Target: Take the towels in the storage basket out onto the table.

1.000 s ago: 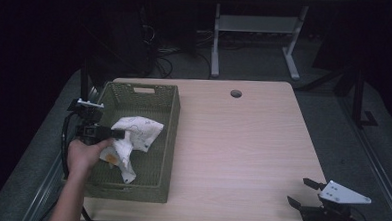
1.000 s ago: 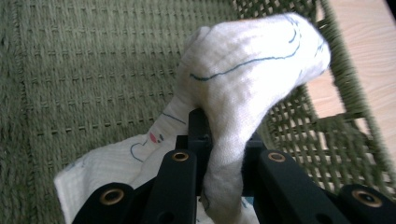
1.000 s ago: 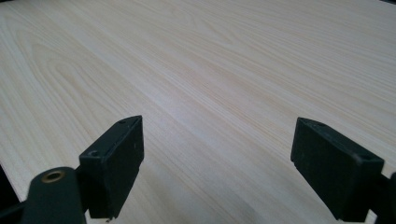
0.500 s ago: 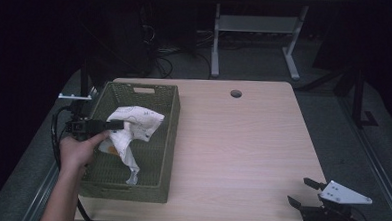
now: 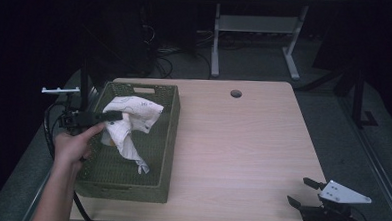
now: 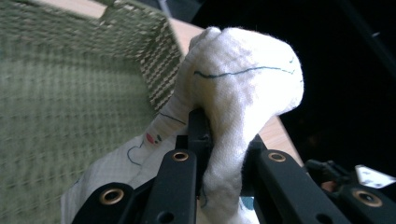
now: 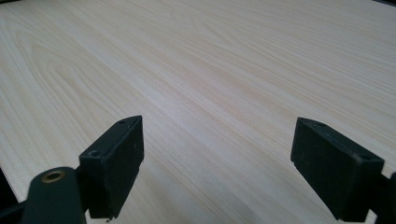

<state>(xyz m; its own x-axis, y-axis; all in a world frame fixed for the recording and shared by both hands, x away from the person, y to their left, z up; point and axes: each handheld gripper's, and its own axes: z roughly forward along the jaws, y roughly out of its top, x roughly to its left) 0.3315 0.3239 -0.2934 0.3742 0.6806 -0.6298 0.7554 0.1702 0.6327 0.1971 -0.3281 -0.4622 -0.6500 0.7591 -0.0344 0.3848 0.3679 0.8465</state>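
White cloth (image 5: 131,116) now higher than second ago, bunched top above green basket (image 5: 165,139) rim at left of frame, tail dangling inside. My left gripper (image 5: 114,116) clamps its fold; lift-out underway. Right gripper (image 5: 305,191) idle, jaws wide, lower right.

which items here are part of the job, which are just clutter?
In the job: white cloth, pinched in the left gripper; green basket under it; right gripper, open over the table.
Lying about: metal stand, floor cables.

1 cloth (image 5: 131,118), 1 basket (image 5: 130,187), 1 table (image 5: 237,147), 2 hand-held grippers.
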